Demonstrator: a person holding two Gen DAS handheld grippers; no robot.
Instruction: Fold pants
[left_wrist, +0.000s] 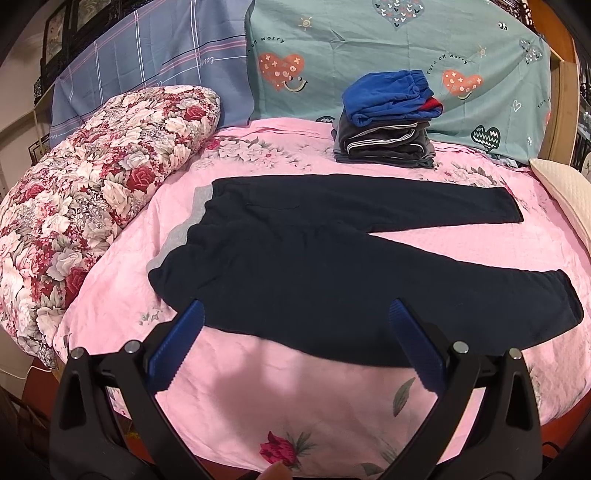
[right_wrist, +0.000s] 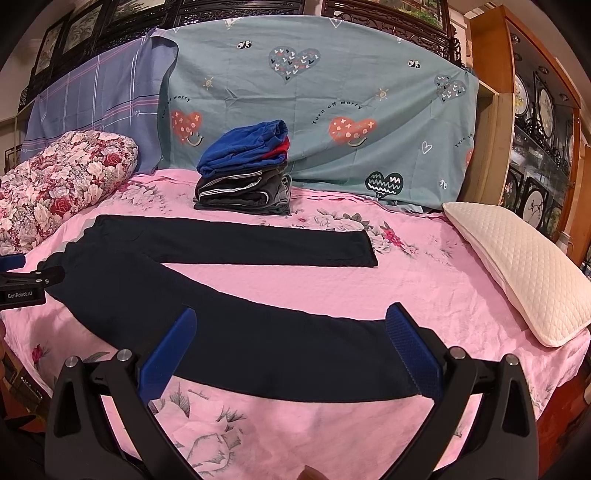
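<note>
Dark navy pants (left_wrist: 314, 258) lie flat on the pink floral bedspread (left_wrist: 295, 398), grey waistband at the left, two legs spread apart to the right. My left gripper (left_wrist: 295, 310) is open, hovering over the near edge of the pants by the waist end, holding nothing. In the right wrist view the pants (right_wrist: 229, 325) run from left to right. My right gripper (right_wrist: 291, 317) is open above the near leg, close to its cuff, empty. The left gripper's body shows at the left edge of the right wrist view (right_wrist: 26, 284).
A stack of folded clothes (left_wrist: 388, 122) with a blue piece on top sits behind the pants, also in the right wrist view (right_wrist: 243, 173). A rolled floral quilt (left_wrist: 92, 206) lies at the left. A cream pillow (right_wrist: 517, 269) lies at the right. Sheets drape the headboard.
</note>
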